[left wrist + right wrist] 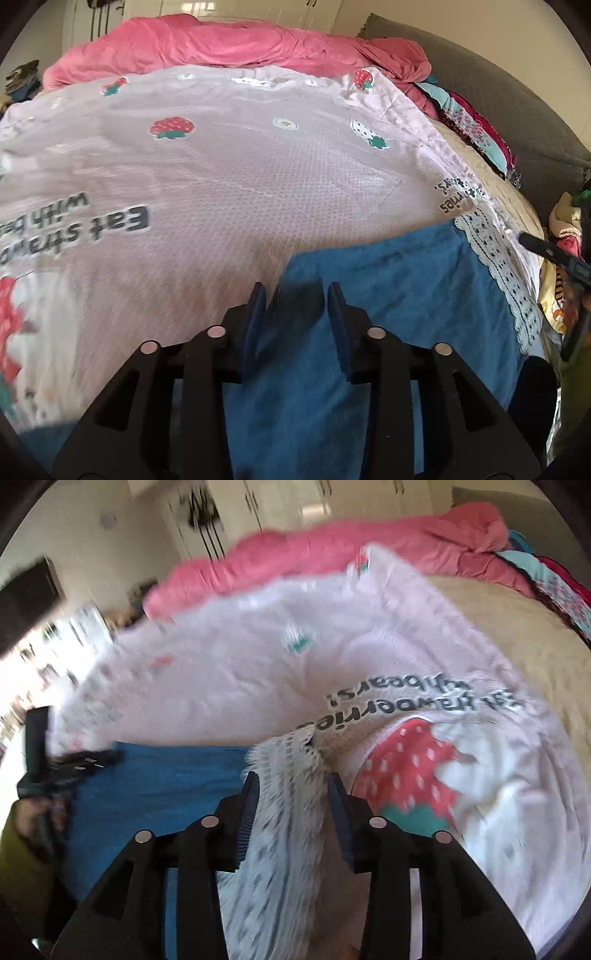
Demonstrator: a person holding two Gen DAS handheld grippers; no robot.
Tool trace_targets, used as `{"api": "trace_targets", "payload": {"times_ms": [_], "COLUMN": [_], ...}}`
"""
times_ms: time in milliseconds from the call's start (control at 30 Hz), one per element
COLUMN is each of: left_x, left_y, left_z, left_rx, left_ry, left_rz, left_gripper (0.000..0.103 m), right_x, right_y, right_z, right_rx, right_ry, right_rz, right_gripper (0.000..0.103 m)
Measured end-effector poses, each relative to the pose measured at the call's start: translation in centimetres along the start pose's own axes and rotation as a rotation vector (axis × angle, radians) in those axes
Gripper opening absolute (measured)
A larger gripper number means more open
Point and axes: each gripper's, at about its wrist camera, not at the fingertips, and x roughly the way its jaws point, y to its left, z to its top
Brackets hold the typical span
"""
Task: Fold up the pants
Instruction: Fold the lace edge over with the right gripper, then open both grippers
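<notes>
Pants (388, 280) of blue cloth fill the lower middle and lower right of the left wrist view, lying on a pale pink strawberry blanket (229, 173) whose upside-down black lettering we read at the left edge. Their surface looks soft and a little rumpled, with a lace trim (495, 266) running down their right side. Our left gripper (297, 291) sits with its jaws parted around a raised ridge of the blue cloth; whether the pads press it we cannot tell. Our right gripper (291, 781) also has its jaws apart, with the lace trim (280, 812) passing between them, and we cannot say if it is pinched.

Behind the blanket a pink duvet (229, 44) is heaped across the top of the frame, and a grey headboard (491, 88) rises at the upper right, with patterned clothes (476, 133) bunched below it. The lace overlaps the right edge of the pants.

In the right wrist view, which is blurred, the pants (162, 786) sit at the lower left and the blanket (332, 657) looks lifted and creased, showing a large strawberry print (410, 764) and bare beige sheet (524, 635) at the right. That view alone shows the left gripper (74, 760) from outside, at the left edge over the blue cloth.
</notes>
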Motion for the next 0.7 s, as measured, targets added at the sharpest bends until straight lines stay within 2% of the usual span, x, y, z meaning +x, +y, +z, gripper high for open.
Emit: {"api": "trace_targets", "payload": {"times_ms": [167, 333, 500, 700], "left_x": [-3.7, -6.2, -7.0, -7.2], "left_y": [-1.3, -2.6, -2.7, -2.4], "left_z": [-2.0, -6.2, -8.9, -10.1], "left_rx": [0.008, -0.002, -0.016, 0.006], "left_ry": [-0.036, -0.033, 0.008, 0.023], "left_rz": [-0.023, -0.017, 0.033, 0.113], "left_gripper": [0.035, 0.041, 0.046, 0.049], "right_x": [-3.8, -5.3, -4.7, -2.0], "right_y": [0.4, 0.3, -0.6, -0.7], "right_z": [-4.9, -9.4, -9.7, -9.3], "right_rx": [0.060, 0.115, 0.151, 0.159], "right_ry": [0.018, 0.064, 0.083, 0.155], "right_rz": [0.050, 0.071, 0.107, 0.133], "right_gripper": [0.047, 0.047, 0.047, 0.046]}}
